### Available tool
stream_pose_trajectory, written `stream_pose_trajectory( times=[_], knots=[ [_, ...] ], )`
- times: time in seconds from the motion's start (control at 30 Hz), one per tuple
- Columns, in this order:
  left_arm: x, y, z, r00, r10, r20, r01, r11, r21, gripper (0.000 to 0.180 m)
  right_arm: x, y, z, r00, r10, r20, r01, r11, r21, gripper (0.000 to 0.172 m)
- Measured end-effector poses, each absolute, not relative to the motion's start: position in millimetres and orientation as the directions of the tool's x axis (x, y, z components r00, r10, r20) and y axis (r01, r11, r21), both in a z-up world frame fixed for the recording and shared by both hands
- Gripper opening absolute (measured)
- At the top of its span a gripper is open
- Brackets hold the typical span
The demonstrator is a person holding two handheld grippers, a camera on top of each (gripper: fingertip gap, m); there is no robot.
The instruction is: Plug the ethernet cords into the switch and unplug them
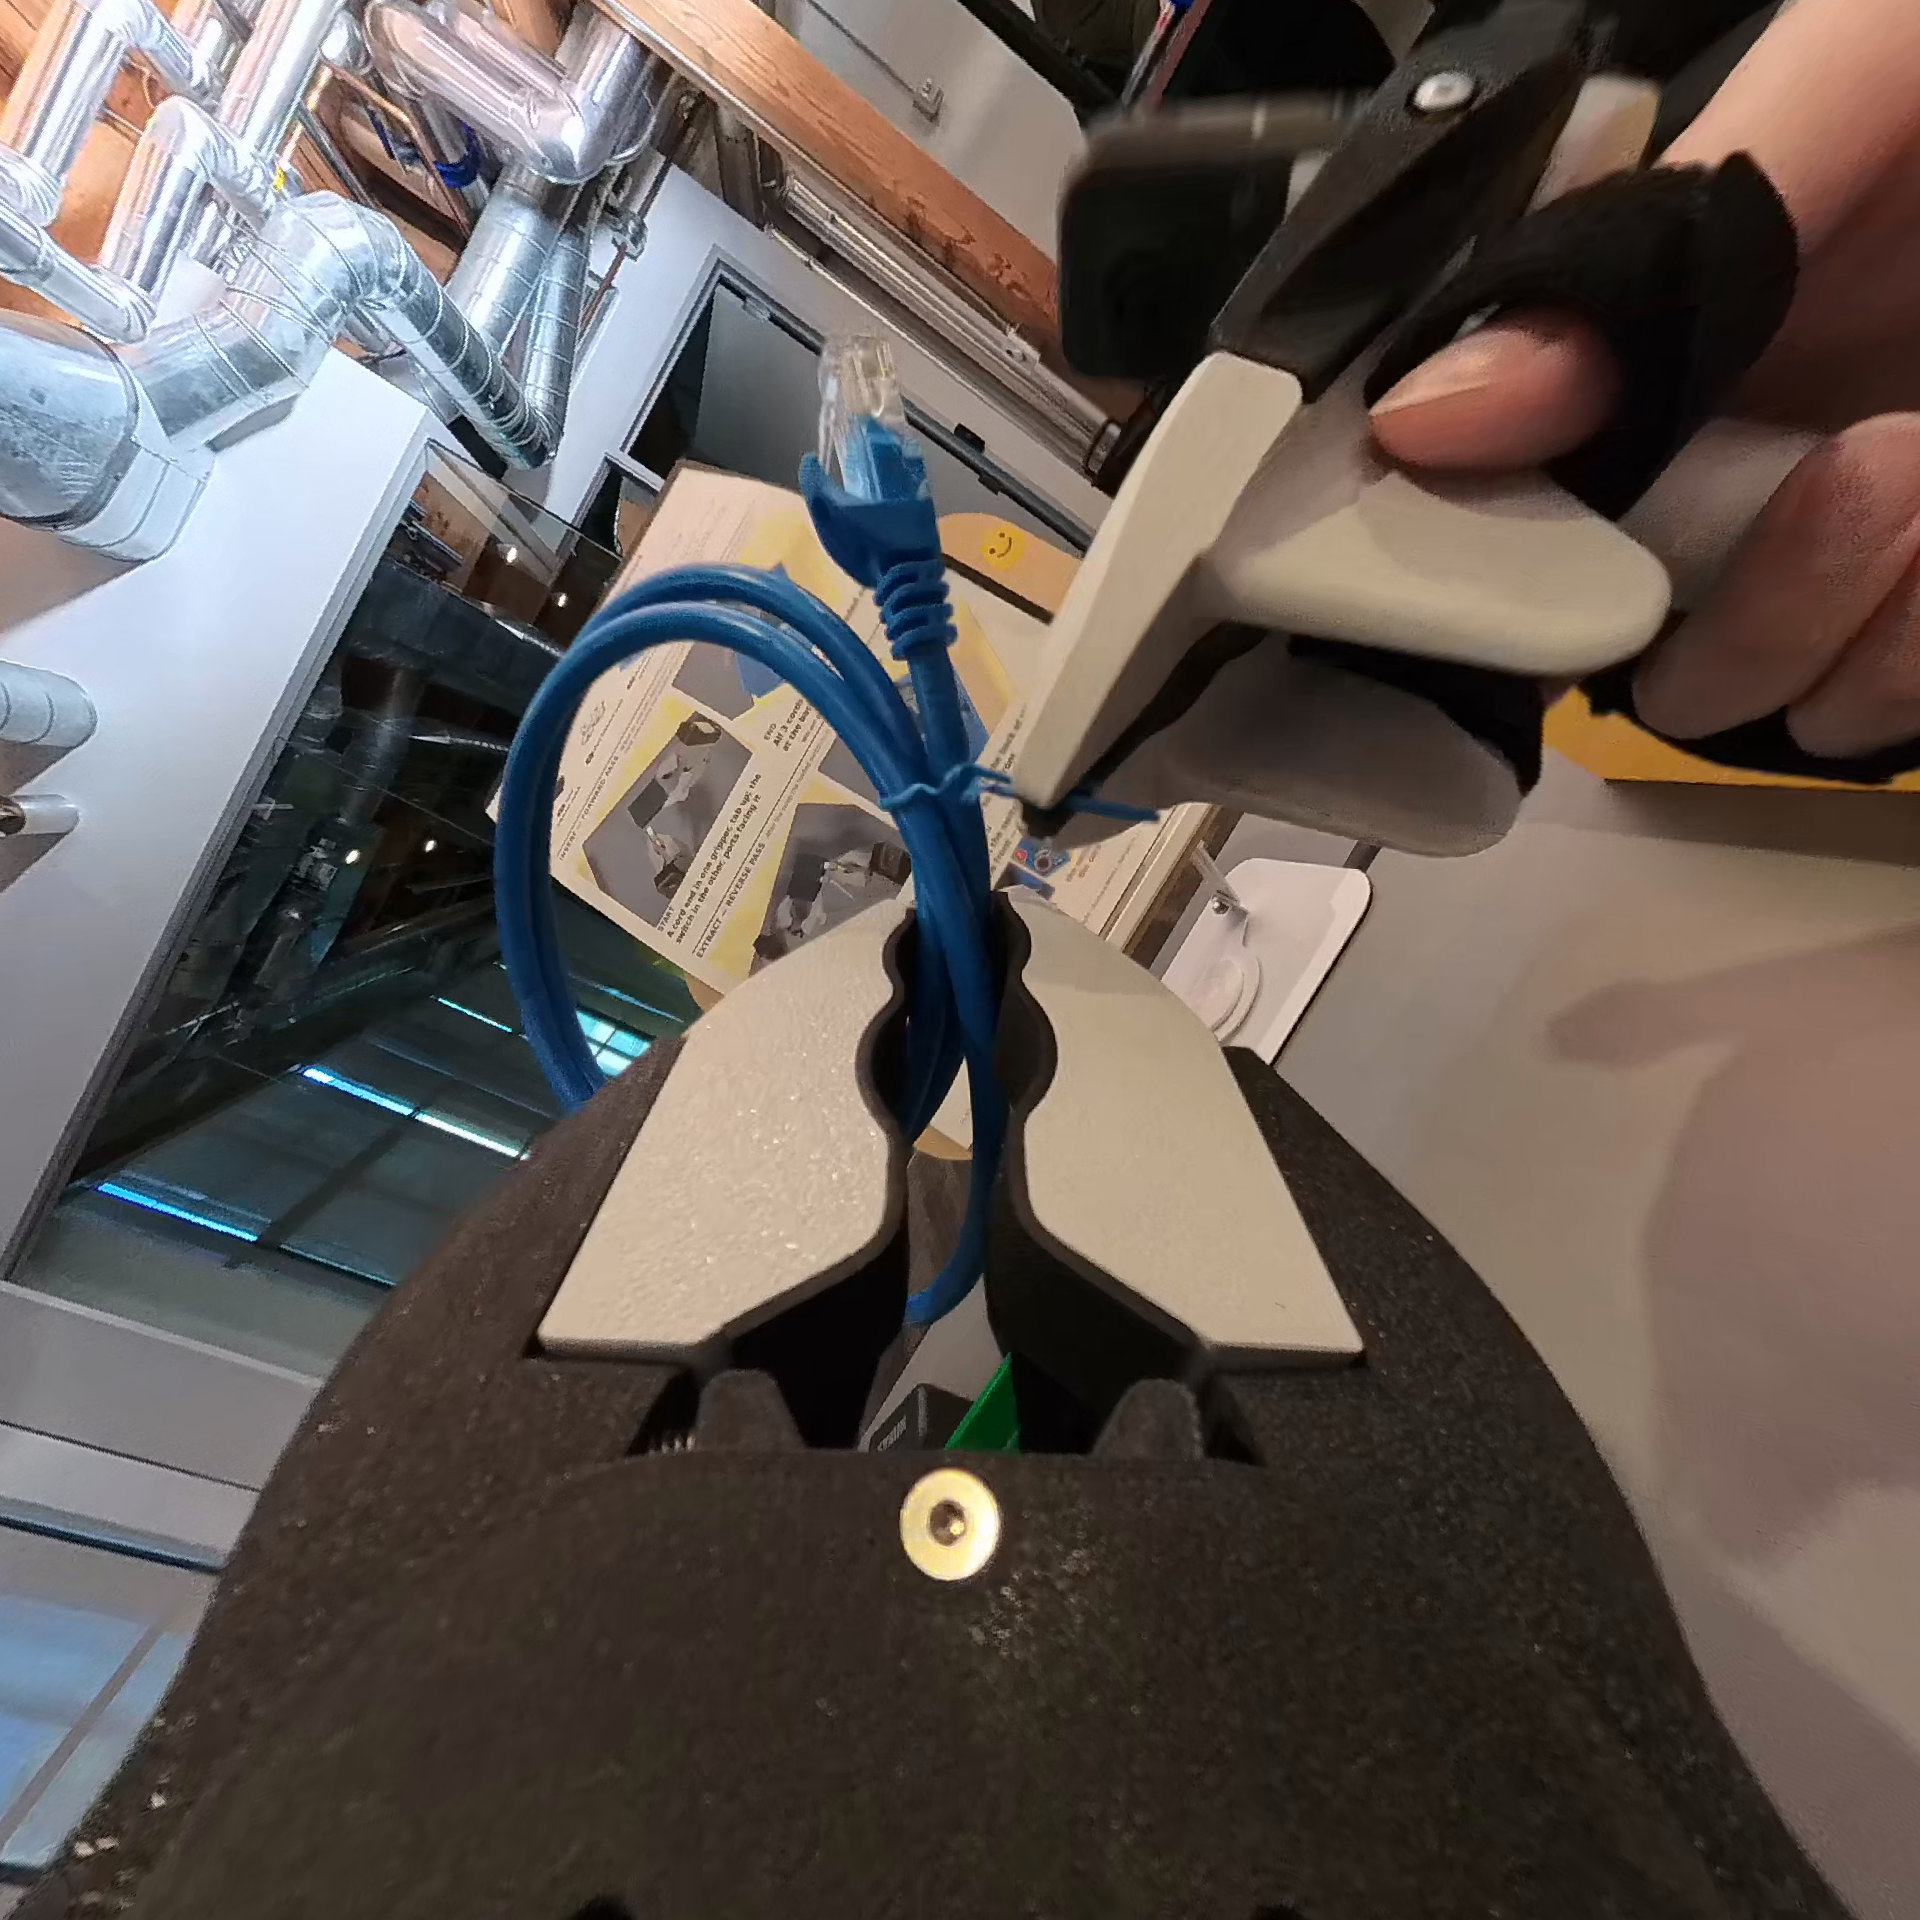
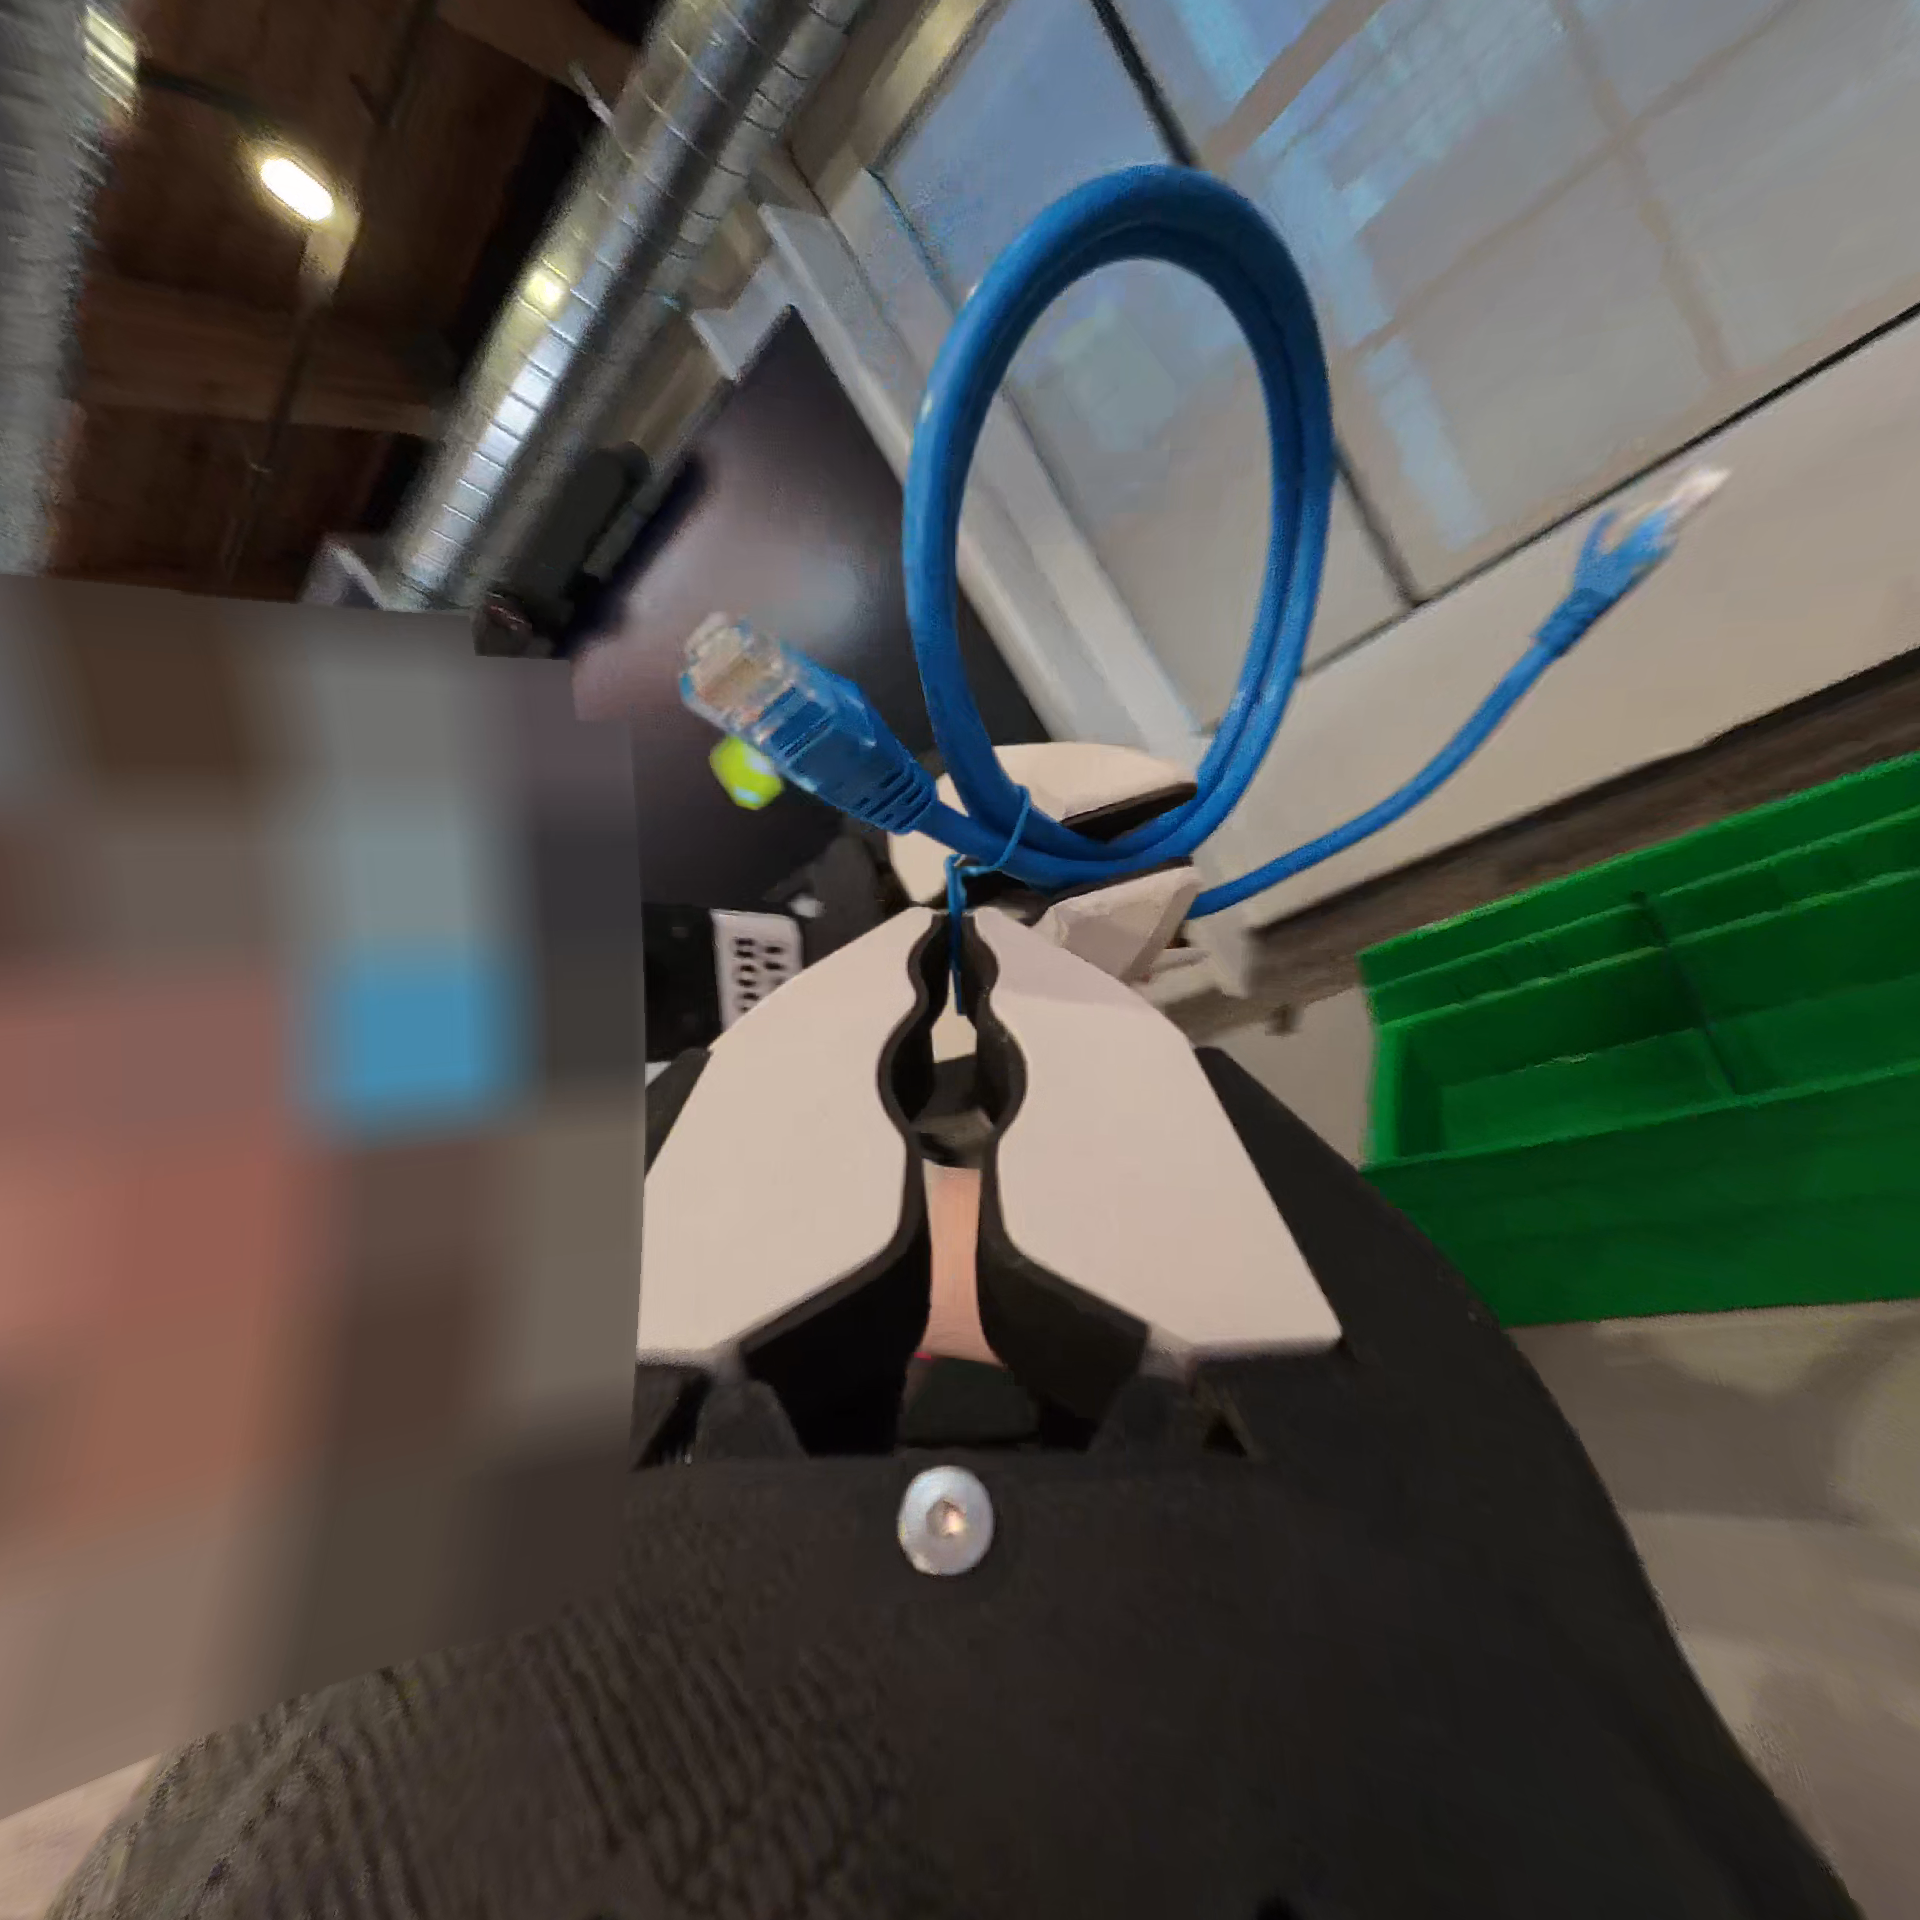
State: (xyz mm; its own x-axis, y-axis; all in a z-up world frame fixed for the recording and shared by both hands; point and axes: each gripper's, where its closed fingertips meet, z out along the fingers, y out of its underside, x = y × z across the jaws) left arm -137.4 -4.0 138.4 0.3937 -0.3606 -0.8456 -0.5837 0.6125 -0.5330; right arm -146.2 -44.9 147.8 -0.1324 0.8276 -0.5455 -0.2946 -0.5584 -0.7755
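Blue coiled ethernet cord (image 1: 940,727), bundled by a thin blue twist tie (image 1: 940,787), hangs in mid-air with its strands clamped between the pads of the left gripper (image 1: 956,935), while the right gripper (image 2: 956,951) is closed narrowly on the tie's loose tail. Only the right wrist view shows the green plastic divided bin (image 2: 1662,1122), its visible compartments bare, and the cord's second clear-tipped plug (image 2: 1642,540). Only the left wrist view shows a printed instruction sheet (image 1: 665,758) and silver ceiling ducts (image 1: 312,270).
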Motion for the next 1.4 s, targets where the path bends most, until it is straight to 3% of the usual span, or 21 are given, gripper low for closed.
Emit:
stream_pose_trajectory(
  times=[0.03,0.2,0.3,0.4,0.7,0.83,0.93,1.1,1.4],
  knots=[
    [-138,-2,137,0.392,-0.358,-0.847,-0.591,0.608,-0.530,0.011,-146,-41,146,-0.040,0.862,-0.505,-0.285,-0.495,-0.821,0.002],
    [-142,8,135,0.406,-0.368,-0.837,-0.612,0.571,-0.547,0.011,-139,-27,146,0.476,0.877,-0.070,-0.077,-0.038,-0.996,0.002],
    [-142,10,131,0.408,-0.417,-0.812,-0.599,0.549,-0.583,0.011,-134,-23,152,0.646,0.734,0.210,0.118,0.175,-0.977,0.002],
    [-143,11,130,0.411,-0.436,-0.800,-0.598,0.534,-0.598,0.011,-137,-23,152,0.684,0.645,0.341,0.233,0.249,-0.940,0.002],
    [-144,18,124,0.394,-0.427,-0.814,-0.634,0.514,-0.577,0.011,-140,-23,147,0.657,0.563,0.502,0.376,0.333,-0.865,0.002],
    [-144,10,132,0.425,-0.469,-0.774,-0.567,0.529,-0.632,0.011,-142,-28,157,0.671,0.588,0.451,0.281,0.361,-0.889,0.003],
    [-148,9,140,0.468,-0.495,-0.732,-0.510,0.526,-0.681,0.011,-139,-31,164,0.669,0.631,0.392,0.185,0.369,-0.911,0.016],
    [-149,7,146,0.489,-0.488,-0.723,-0.484,0.538,-0.690,0.011,-142,-39,168,0.639,0.661,0.395,0.145,0.400,-0.905,0.013],
    [-147,1,147,0.478,-0.501,-0.721,-0.462,0.555,-0.692,0.011,-139,-51,173,0.616,0.518,0.593,0.306,0.537,-0.786,0.007]
  ],
)
